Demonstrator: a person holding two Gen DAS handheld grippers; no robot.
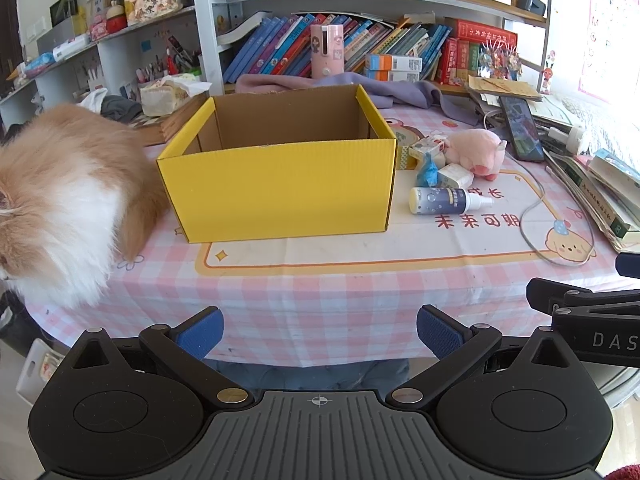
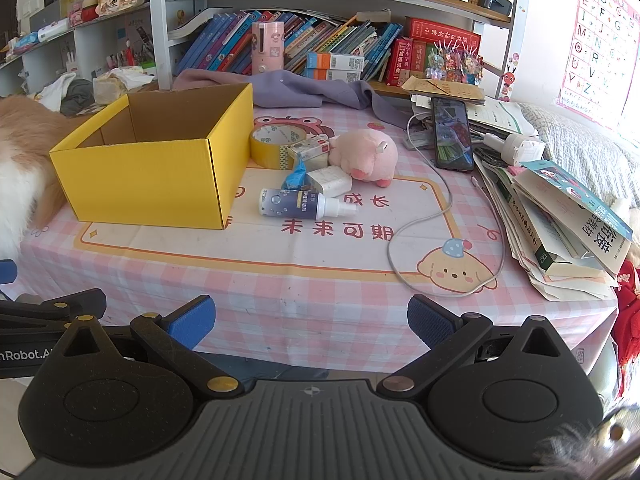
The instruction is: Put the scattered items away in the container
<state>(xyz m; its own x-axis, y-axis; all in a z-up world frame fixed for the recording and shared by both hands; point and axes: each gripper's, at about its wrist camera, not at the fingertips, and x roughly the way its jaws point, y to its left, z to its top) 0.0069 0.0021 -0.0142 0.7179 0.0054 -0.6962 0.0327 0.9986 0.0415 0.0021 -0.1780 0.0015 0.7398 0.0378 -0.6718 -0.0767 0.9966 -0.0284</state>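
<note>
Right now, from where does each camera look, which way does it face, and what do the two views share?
Left wrist: sits on the left gripper at the near table edge, facing the yellow box head-on; its open blue pads show, and part of the right gripper.
Right wrist: sits on the right gripper further right, facing the spray bottle; open pads, left gripper's edge.
Shared: box, bottle, pink plush pig, cat, phone, bookshelf.

Open yellow box (image 2: 148,178), items (image 2: 304,204) beside
</note>
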